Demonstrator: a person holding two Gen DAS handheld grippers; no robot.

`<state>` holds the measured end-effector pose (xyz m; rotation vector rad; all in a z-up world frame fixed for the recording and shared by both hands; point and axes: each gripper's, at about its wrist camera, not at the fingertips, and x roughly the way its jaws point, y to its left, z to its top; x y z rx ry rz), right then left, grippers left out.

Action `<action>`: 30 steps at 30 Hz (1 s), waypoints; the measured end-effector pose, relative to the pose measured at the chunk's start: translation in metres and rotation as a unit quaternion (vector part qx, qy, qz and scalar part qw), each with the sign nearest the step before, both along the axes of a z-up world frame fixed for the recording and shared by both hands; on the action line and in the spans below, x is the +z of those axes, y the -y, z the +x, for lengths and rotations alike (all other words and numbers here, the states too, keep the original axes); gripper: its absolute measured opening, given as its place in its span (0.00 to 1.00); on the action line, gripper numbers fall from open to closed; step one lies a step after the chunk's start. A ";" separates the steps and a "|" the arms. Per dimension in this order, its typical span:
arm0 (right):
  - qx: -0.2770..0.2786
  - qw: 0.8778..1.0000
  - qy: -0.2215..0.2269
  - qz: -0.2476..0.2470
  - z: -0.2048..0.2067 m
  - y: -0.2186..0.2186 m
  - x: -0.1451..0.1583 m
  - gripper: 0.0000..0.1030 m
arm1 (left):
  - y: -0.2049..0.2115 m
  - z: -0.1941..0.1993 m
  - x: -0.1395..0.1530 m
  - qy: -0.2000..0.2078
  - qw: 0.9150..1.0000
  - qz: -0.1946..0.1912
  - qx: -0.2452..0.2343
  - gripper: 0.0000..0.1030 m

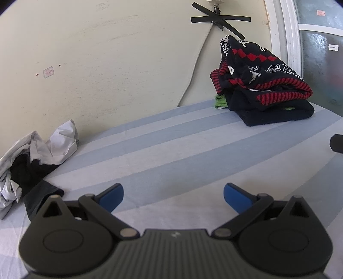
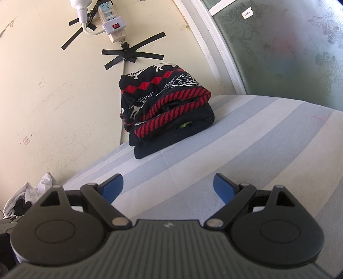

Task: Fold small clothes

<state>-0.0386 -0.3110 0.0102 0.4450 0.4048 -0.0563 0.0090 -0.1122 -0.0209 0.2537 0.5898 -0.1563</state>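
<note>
Left edge of the left wrist view: crumpled white and black small clothes (image 1: pixel 32 154), unfolded on the blue-and-white striped bed sheet (image 1: pixel 171 150). Lower centre: left gripper (image 1: pixel 173 194), blue pads apart, empty. Upper right: folded stack of navy and red patterned knitwear (image 1: pixel 263 85). Right gripper (image 2: pixel 168 188) likewise spread, empty. Above the stack, white power strip (image 2: pixel 111 21) taped up; faint wall writing unreadable.

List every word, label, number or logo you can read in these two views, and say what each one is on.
No text reads clearly.
Small pale logo mark, no letters, on the left gripper body and the right gripper body.
Faint pencilled scribbles on the wall: too faint.
Small stickers on the patterned glass: too small.
Power strip shows a red switch, no legible lettering.
</note>
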 end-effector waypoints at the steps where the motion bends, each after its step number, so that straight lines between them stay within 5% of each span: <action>1: 0.000 1.000 0.000 0.000 0.000 0.000 0.000 0.90 | 0.000 0.000 0.000 0.000 1.000 0.000 0.000 1.00; 30: 0.000 1.000 0.001 0.000 0.000 0.000 0.000 0.90 | -0.003 0.003 -0.001 -0.004 1.000 0.003 0.008 1.00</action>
